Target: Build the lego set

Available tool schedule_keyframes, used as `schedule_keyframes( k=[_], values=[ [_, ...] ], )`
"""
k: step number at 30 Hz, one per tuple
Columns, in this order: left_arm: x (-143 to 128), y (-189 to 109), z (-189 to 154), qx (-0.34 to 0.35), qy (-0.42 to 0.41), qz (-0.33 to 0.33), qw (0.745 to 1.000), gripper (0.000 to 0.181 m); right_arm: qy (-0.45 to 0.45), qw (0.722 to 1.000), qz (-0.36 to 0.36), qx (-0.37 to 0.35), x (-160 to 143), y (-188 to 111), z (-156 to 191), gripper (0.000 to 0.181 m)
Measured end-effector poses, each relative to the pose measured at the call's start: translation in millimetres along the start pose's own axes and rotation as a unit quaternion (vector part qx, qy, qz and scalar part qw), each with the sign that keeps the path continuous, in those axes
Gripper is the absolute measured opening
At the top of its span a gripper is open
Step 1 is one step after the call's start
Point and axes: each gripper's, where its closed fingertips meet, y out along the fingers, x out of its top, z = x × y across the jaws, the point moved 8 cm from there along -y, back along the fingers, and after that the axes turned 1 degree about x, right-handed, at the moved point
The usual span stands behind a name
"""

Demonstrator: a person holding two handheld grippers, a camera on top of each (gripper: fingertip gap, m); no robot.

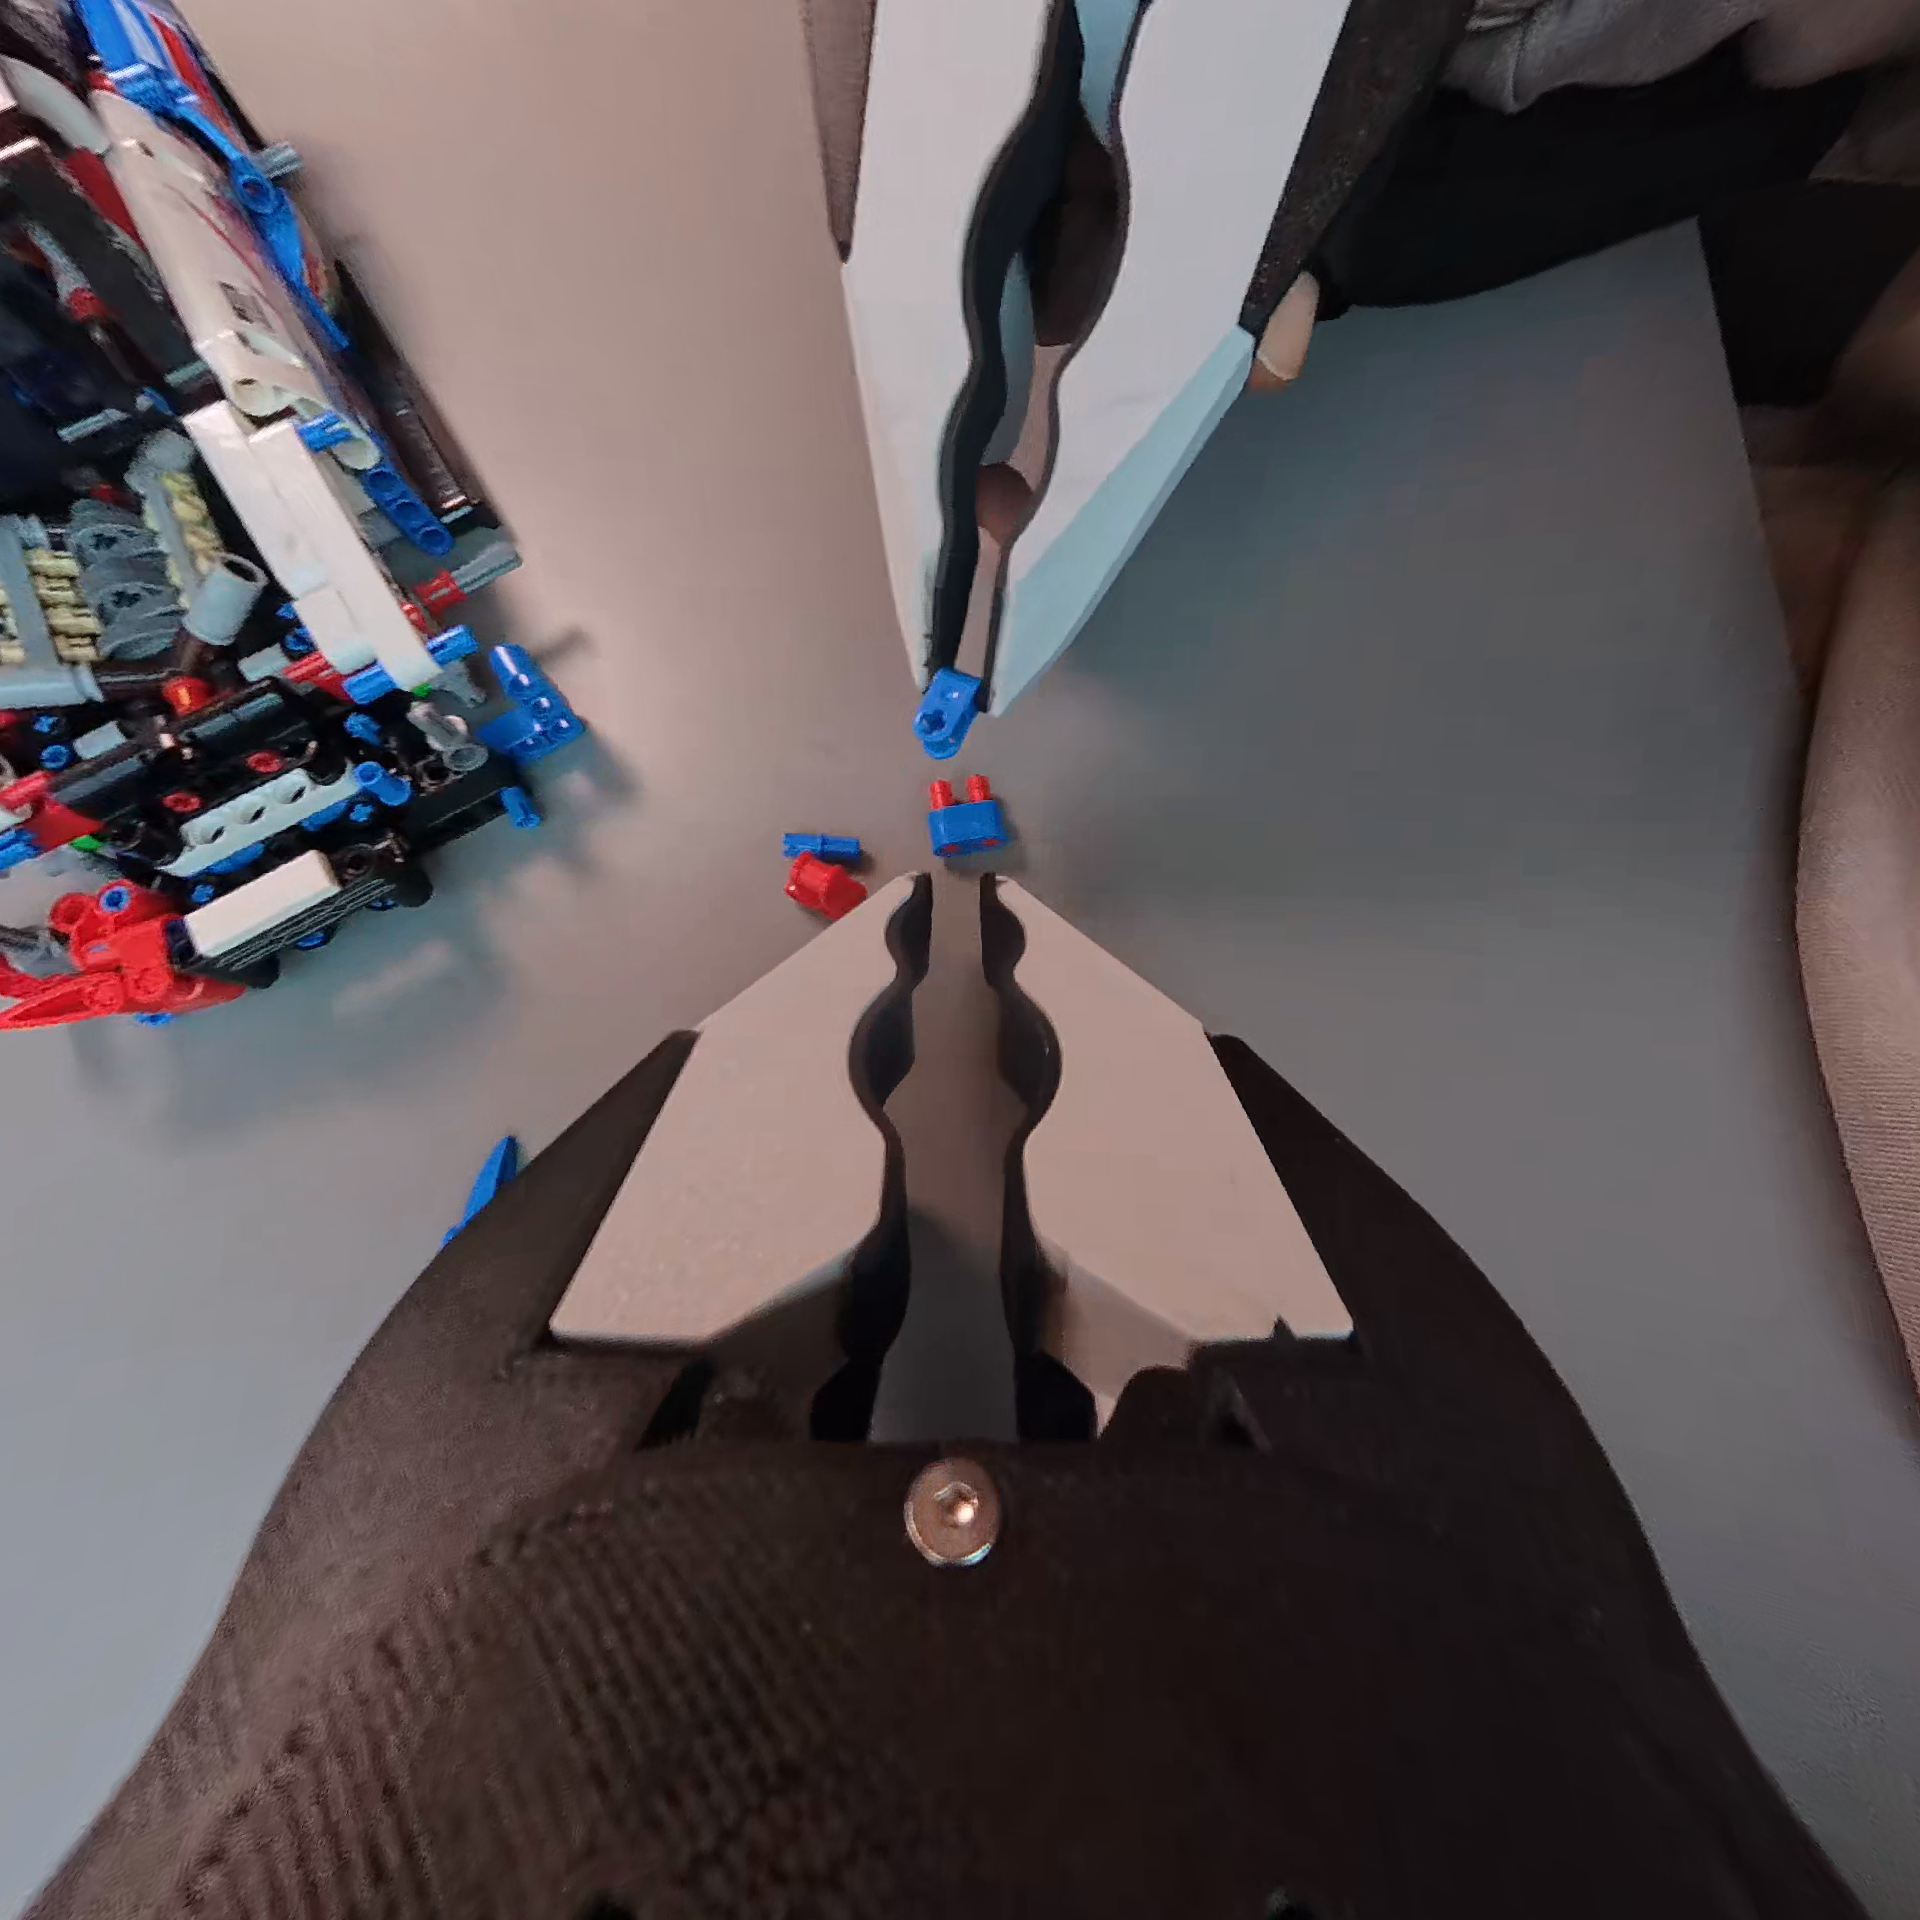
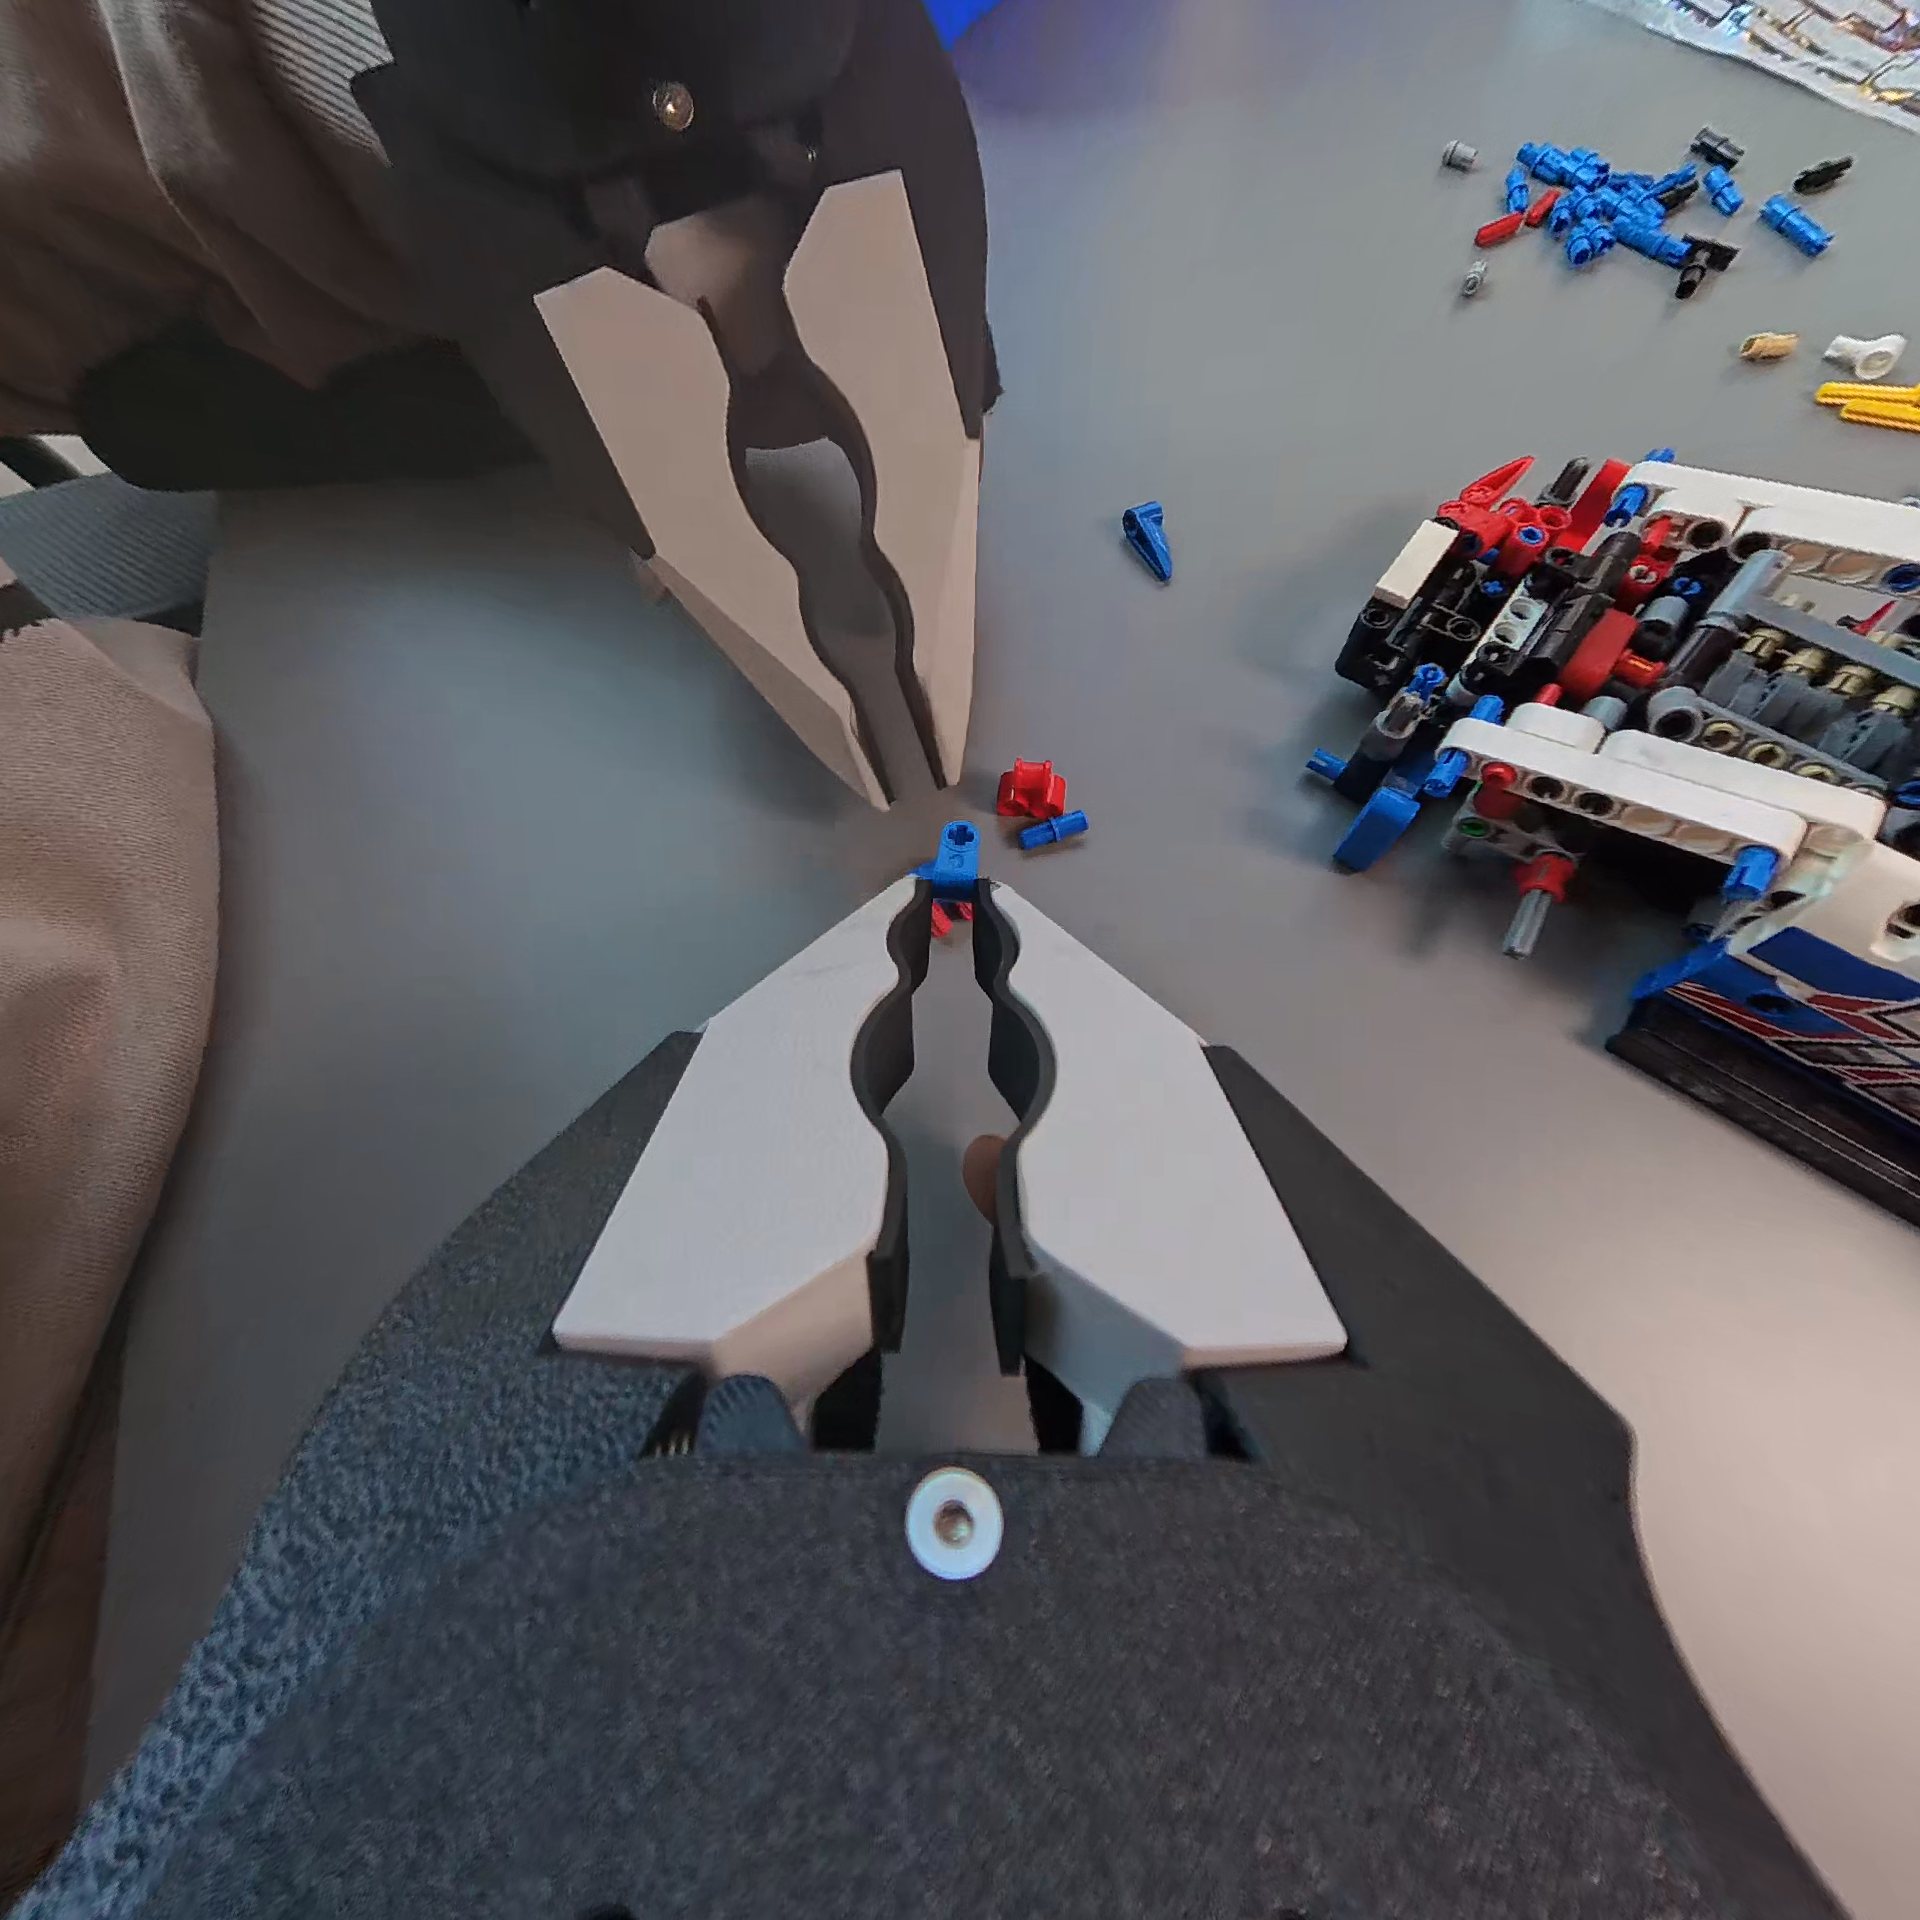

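Grippers face each other tip to tip over the grey table (image 1: pixel 1455 935). My right gripper (image 1: pixel 961 686) comes in tilted steeply down, jaws clamped on a small blue connector (image 1: pixel 943 715) that sticks out past the tips; in the right wrist view the same connector (image 2: pixel 958 854) sits pinched right at my right gripper (image 2: pixel 951 883) tips. My left gripper (image 1: pixel 956 881) is low and nearly flat to the table, jaws slightly apart with nothing between them; seen from the right wrist view the left gripper (image 2: pixel 914 795) angles down with a narrow gap. Just ahead of my left tips, between both grippers, a blue block with two red pins (image 1: pixel 968 821) rests on the table, below the held connector, not touching it. Just left of my left tips lie a red bush (image 1: pixel 824 885) and a blue pin (image 1: pixel 821 844), side by side. Further left sits the part-built lego model (image 1: pixel 239 644), white, blue, red and black. A thumb tip (image 1: pixel 1283 343) shows beside my right gripper's finger. Loose blue pins pile (image 2: pixel 1621 208) far off to the right of my right gripper.
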Motion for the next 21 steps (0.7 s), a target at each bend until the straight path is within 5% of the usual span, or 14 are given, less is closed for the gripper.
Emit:
schedule_keyframes(
  k=[10, 16, 21],
  values=[
    [11, 17, -6, 0.031, -0.004, 0.033, 0.999, 0.023, 0.001, 1.000, 0.014, -0.022, -4, -5, -12, 0.004],
    [13, 22, -9, 0.029, 0.004, 0.049, 0.998, 0.013, -0.015, 0.999, 0.046, -0.012, -9, -4, -9, 0.004],
    [14, 15, -6, 0.000, -0.009, -0.019, 1.000, 0.013, -0.043, 0.992, 0.119, -0.009, -14, -8, -10, 0.004]
  ],
)
